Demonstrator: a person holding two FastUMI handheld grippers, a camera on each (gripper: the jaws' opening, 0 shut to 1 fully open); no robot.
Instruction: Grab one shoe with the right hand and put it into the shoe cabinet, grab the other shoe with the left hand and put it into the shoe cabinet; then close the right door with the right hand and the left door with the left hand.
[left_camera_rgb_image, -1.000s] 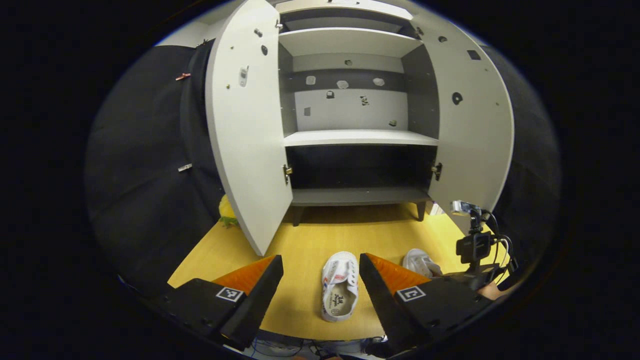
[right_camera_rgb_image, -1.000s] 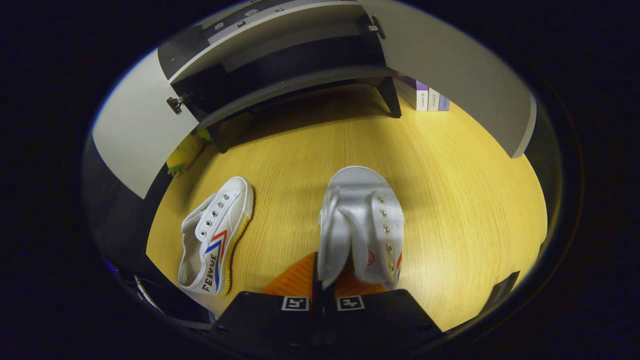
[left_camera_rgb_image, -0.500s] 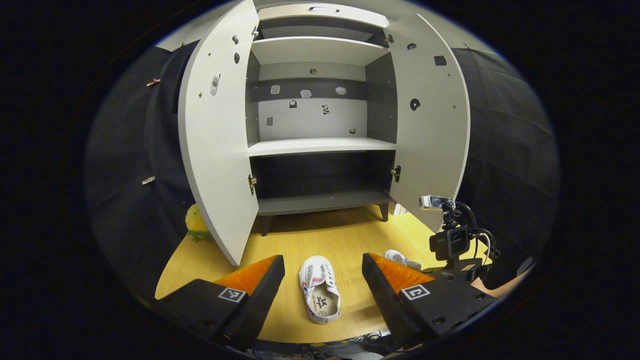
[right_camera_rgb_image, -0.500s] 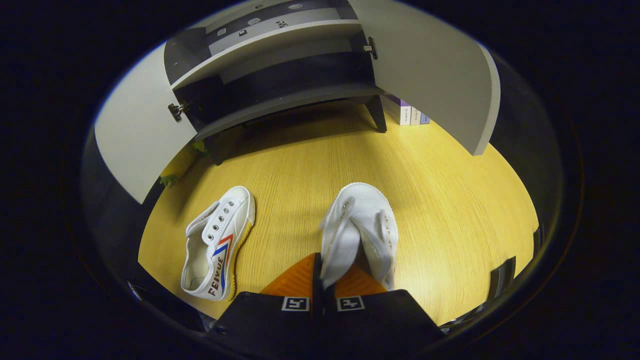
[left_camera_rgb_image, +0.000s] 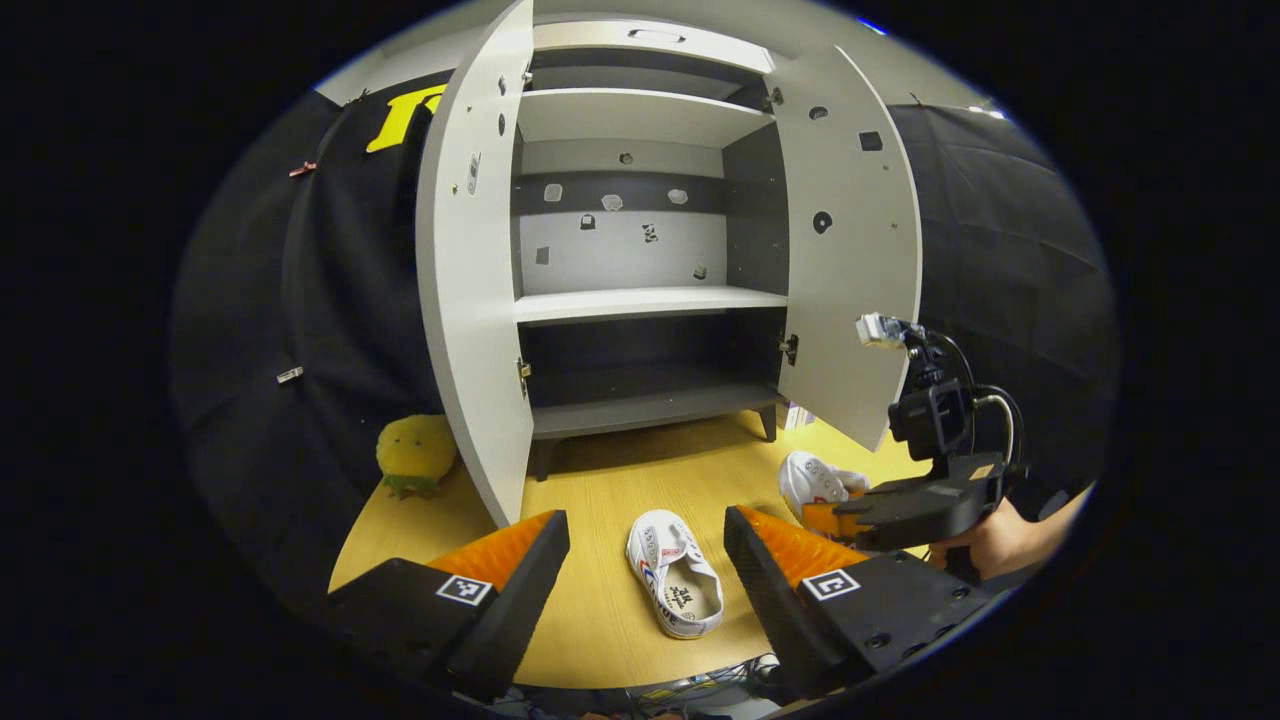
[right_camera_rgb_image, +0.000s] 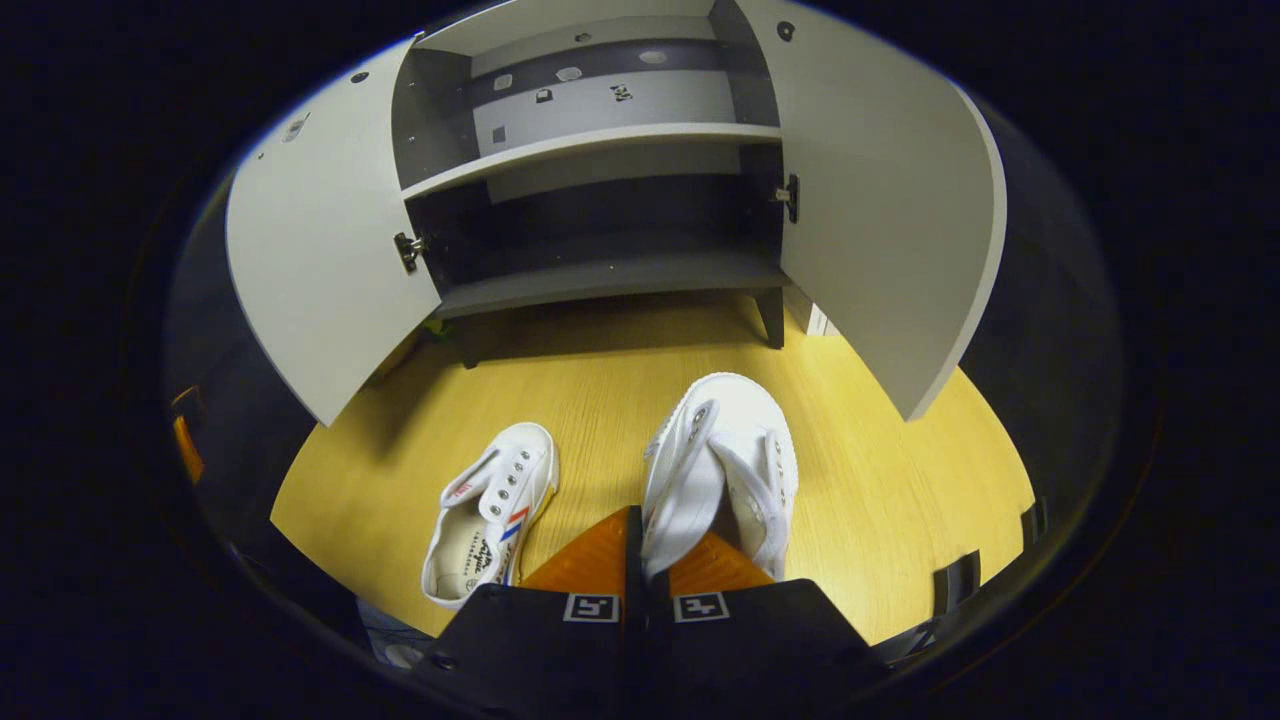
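Shoe (right_camera_rgb_image: 722, 470) heel hidden in right gripper's (right_camera_rgb_image: 645, 560) clamped jaws; left gripper's (left_camera_rgb_image: 645, 565) jaws apart

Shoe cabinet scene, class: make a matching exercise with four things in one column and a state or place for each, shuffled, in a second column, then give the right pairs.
Things:
1. right gripper
2. left gripper
3. second shoe
4. cabinet doors

States or places:
A. lying on the wooden floor, ungripped
B. swung wide open
C. jaws shut on a white shoe
D. jaws spread apart, holding nothing

Pairs: 1-C, 2-D, 3-A, 4-B
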